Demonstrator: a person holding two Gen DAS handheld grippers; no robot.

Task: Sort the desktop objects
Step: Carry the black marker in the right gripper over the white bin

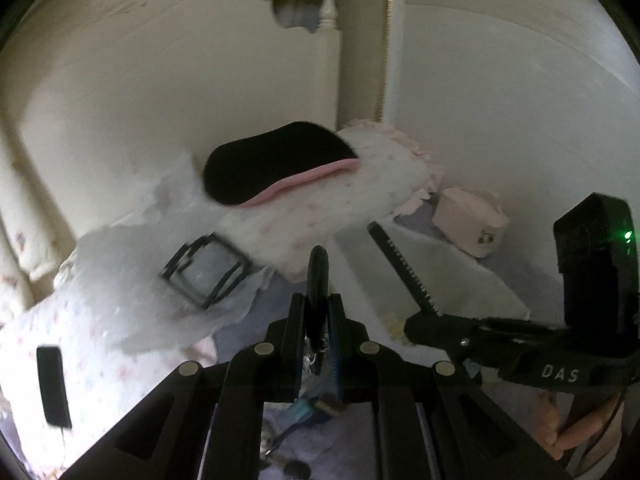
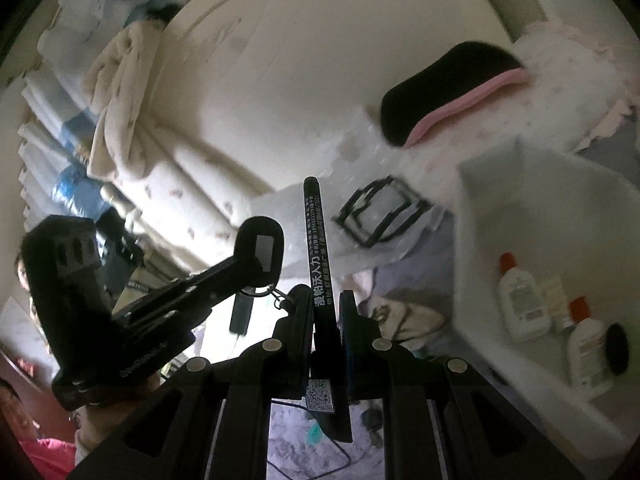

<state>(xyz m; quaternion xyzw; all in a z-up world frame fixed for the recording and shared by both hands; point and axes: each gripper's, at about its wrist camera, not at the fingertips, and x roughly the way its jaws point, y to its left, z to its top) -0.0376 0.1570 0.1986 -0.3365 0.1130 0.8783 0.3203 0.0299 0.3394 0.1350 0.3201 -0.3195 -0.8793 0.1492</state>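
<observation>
Bottles (image 2: 520, 304), two white plastic ones with red caps, already lie in the white tray (image 2: 480, 184) at four o'clock. More sorting remains: the right tool (image 2: 326, 300) is clamped on a slim black pen (image 2: 314, 240) with printed lettering, and the left tool (image 1: 318, 300) pinches a dark key fob (image 1: 318, 264) with ring.

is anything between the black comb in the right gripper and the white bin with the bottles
Nothing visible does. The right gripper is shut on the black comb, and the white bin sits just to its right with its open side facing it; the bottles lie deeper inside.
</observation>
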